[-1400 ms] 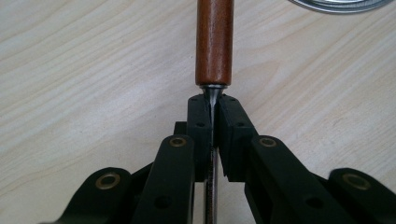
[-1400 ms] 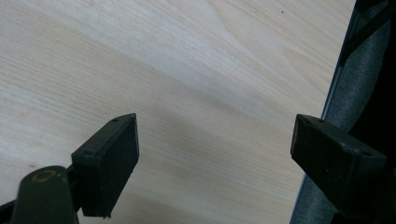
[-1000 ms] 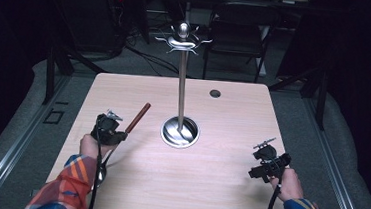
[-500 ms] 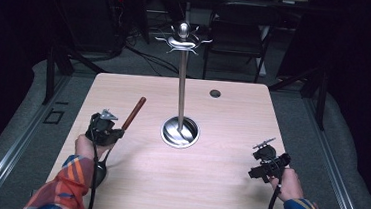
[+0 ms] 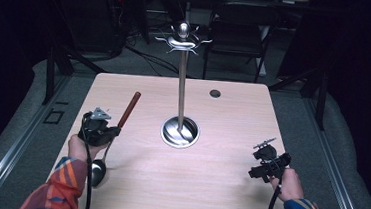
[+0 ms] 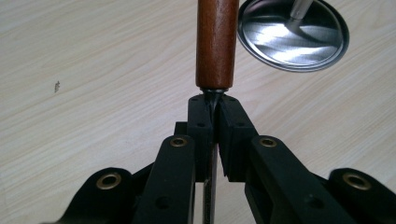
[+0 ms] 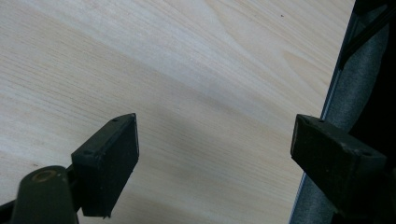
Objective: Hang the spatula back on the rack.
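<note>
Steel neck of a ladle (image 5: 116, 129) is pinched in the left claw (image 6: 212, 109) near the surface's (image 5: 232, 118) left edge, probably for hanging on the rack (image 5: 182, 74), while the right claw (image 5: 265, 161) idles spread.

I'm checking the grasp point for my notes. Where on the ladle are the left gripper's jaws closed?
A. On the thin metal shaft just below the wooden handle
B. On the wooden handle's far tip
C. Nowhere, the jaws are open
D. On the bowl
A: the left gripper view shows the jaws pinched on the ladle at its thin metal shaft, right below the wooden grip.
</note>
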A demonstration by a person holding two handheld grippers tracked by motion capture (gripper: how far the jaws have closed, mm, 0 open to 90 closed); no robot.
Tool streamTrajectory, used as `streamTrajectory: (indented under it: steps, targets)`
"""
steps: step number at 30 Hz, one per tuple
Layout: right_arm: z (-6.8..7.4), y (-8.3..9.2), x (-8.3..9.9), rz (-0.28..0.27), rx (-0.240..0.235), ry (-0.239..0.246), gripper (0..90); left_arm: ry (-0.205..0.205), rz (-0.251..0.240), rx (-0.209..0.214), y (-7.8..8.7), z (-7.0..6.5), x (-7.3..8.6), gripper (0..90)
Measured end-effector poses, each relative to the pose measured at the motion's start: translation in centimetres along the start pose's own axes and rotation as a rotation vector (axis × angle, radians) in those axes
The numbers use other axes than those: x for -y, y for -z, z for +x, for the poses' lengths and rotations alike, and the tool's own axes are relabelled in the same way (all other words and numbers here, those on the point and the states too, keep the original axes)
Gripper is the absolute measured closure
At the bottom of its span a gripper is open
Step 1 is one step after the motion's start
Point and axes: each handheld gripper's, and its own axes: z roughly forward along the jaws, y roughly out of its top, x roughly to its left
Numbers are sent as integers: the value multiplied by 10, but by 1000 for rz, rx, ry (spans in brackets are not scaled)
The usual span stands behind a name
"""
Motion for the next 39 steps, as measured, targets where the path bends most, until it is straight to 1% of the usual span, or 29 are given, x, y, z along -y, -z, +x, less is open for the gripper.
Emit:
streamTrajectory:
  steps: [3,4,9,11,13,15,19,20,22,23,24,25,26,27,28,30,33,35,37,39]
  targets:
    - [0,0,0,1,-1,-3,147,4,-15,10,7,1,0,842]
    - [0,0,0,3,1,-3,147,5,-24,5,9,1,0,843]
    - [0,-1,0,11,2,2,147,-2,-56,7,18,-2,-2,845]
    - [0,-1,0,8,-4,0,148,5,-70,1,21,-3,-3,845]
    - [0,-1,1,8,-4,0,149,6,-65,0,22,-4,-4,846]
    - [0,0,1,13,-4,6,148,1,-70,-3,26,-6,-6,846]
    - [1,-1,1,5,-3,3,149,9,-89,1,30,-8,-7,846]
    - [0,0,1,13,-6,7,149,9,-104,7,32,-8,-8,846]
    - [0,0,1,11,-7,6,149,13,-117,17,36,-8,-9,846]
    - [0,0,1,9,-8,6,149,22,-133,22,37,-9,-9,846]
    - [0,0,1,9,-8,6,149,22,-143,27,39,-8,-9,846]
    - [0,0,1,9,-8,6,149,22,-143,27,39,-8,-9,846]
    - [0,0,1,8,-9,8,149,24,-151,33,41,-8,-10,846]
    - [0,0,1,9,-7,9,149,32,-170,39,45,-8,-10,846]
    - [0,0,1,7,-13,7,149,32,-172,42,46,-8,-11,846]
    - [-1,-1,2,5,-4,9,149,40,-186,41,49,-7,-11,846]
    - [-2,-1,2,8,-9,3,149,41,-204,32,53,-7,-12,845]
    - [-1,0,3,3,-8,-2,149,52,-226,44,56,-7,-13,845]
    - [-1,0,3,4,-6,0,149,55,-241,52,58,-8,-14,845]
    - [-1,0,3,3,-9,-2,149,46,-245,52,60,-9,-15,845]
